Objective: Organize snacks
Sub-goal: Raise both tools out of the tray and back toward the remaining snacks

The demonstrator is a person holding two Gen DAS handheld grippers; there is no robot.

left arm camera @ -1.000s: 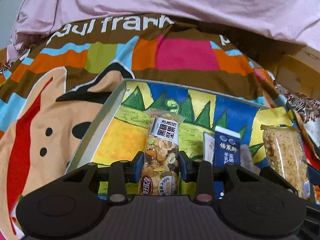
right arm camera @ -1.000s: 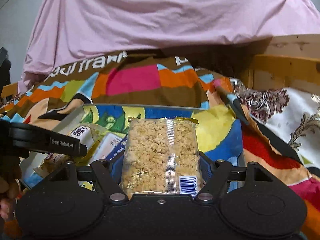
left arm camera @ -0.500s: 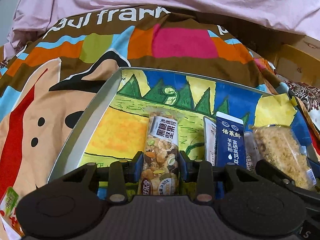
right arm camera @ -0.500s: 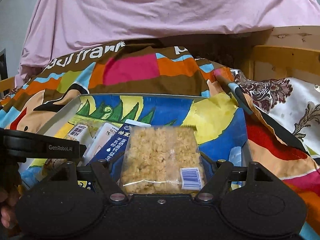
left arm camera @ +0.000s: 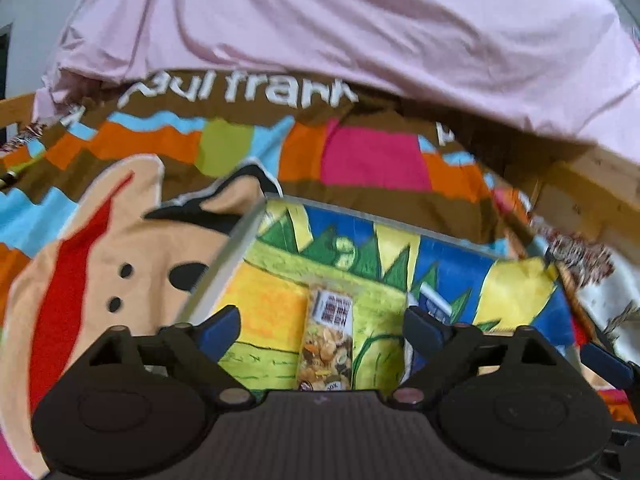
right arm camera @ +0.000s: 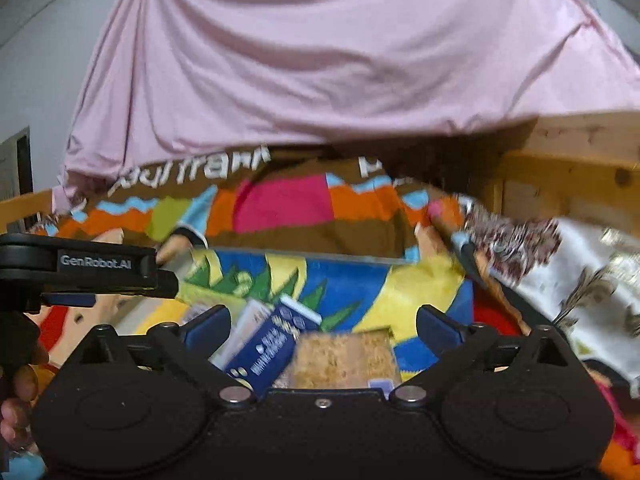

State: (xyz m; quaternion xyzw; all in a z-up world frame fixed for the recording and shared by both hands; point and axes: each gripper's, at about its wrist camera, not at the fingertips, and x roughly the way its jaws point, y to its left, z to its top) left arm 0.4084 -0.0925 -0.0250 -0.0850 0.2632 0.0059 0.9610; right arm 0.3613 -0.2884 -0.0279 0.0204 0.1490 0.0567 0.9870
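A shallow box [left arm camera: 224,264] with a bright cartoon lining lies on the bedspread. In the left wrist view a nut bar [left arm camera: 328,340] lies flat on the lining, and my left gripper [left arm camera: 322,326] hangs above it with its jaws opening, the pads well clear of the wrapper. In the right wrist view a clear pack of crumbly biscuit [right arm camera: 344,356] rests in the box [right arm camera: 304,258] beside a dark blue sachet [right arm camera: 272,348]. My right gripper [right arm camera: 324,326] is above the pack, jaws opening wide and touching nothing. The sachet [left arm camera: 434,306] also shows in the left wrist view.
The box sits on a colourful cartoon bedspread [left arm camera: 120,248]. A pink sheet [left arm camera: 340,32] hangs behind it. A wooden frame [right arm camera: 568,176] stands at the right with a patterned white cloth [right arm camera: 592,280] below. The left gripper's body [right arm camera: 80,268] and a hand [right arm camera: 20,392] fill the right view's left edge.
Both grippers let go: the left released the nut bar, the right released the biscuit pack. Both snacks now lie in the box, and both grippers have pulled up and back.
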